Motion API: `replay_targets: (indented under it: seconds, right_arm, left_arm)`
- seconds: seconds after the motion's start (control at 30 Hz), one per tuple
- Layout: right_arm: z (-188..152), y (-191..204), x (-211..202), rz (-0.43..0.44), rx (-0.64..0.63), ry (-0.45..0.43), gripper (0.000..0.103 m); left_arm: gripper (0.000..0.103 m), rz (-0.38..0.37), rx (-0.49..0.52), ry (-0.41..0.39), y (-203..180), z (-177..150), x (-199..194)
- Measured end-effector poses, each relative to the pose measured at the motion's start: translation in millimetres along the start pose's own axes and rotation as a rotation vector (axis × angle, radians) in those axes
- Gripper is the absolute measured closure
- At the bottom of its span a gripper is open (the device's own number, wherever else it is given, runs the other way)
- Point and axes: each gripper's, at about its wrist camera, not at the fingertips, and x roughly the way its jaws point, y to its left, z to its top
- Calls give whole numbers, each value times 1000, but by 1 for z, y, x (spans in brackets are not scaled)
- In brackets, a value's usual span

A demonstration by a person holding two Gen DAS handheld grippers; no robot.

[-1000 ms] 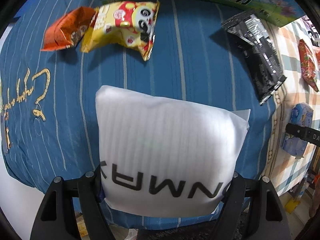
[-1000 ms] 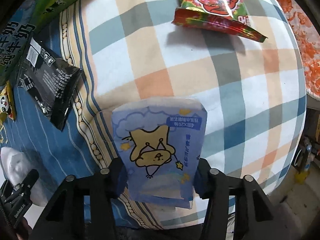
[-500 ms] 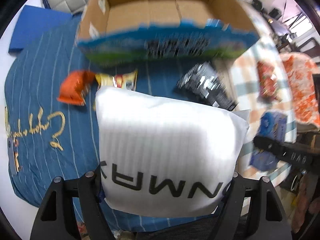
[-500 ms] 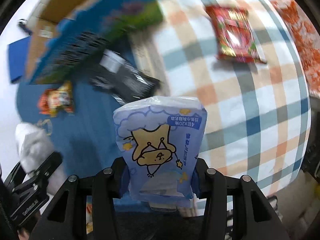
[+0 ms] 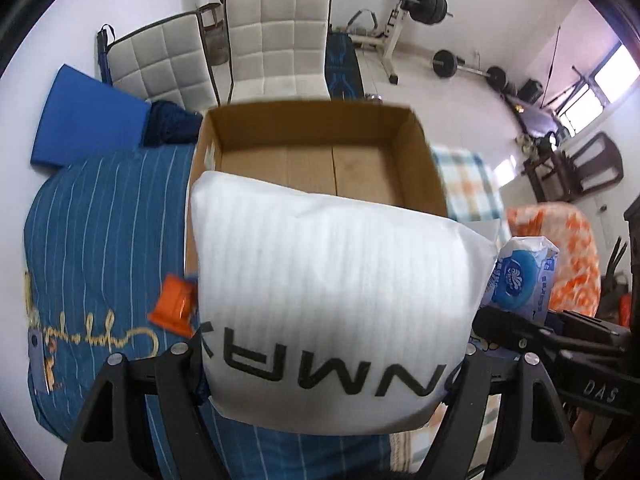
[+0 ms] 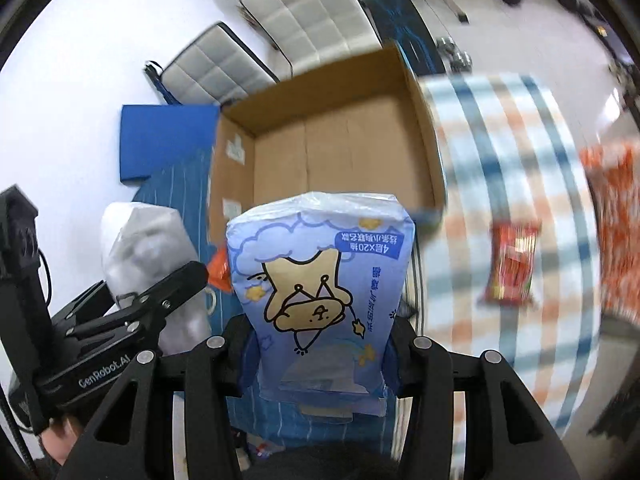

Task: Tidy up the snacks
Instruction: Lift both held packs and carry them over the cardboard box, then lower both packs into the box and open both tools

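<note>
Gripping a white padded pouch [image 5: 336,304] between its jaws, the left gripper [image 5: 332,364] holds it lifted in front of the open cardboard box [image 5: 424,168], whose brown floor shows bare beyond the pouch. The right gripper [image 6: 320,354] is clenched on a blue tissue pack [image 6: 320,288] printed with a cartoon bear, also raised before the box. Left of the box front, an orange snack bag [image 5: 174,304] lies on the blue striped cloth [image 5: 100,232]. Right of the box, a red snack packet [image 6: 512,264] lies on the checked cloth [image 6: 500,152], blurred. Behind the box stand two white padded chairs [image 5: 276,40].
</note>
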Motion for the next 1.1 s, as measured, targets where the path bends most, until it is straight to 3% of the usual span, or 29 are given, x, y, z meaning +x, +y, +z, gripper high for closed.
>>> replay_targets:
  seconds: [0.1,0.2,0.53,0.83,1.1]
  right_arm:
    - [38,5,-2,-35,-31,-30,52]
    - [75,3,24,-72,-53,-29,52]
    - [167,-16,136,-125,-53,75,52]
    - [208,-24,223,-195,-69,158,52]
    - [223,-35,256,-252,-85,181,52]
  left_arm:
    - [26,-13,-15,6,13,34,15]
    - [26,-20,-47,42,24,59,37]
    - [26,-83,-164,271,60,127,164]
    - [26,-116,-193,375,70,149,239]
    - [26,-69,-151,397,64,154,255]
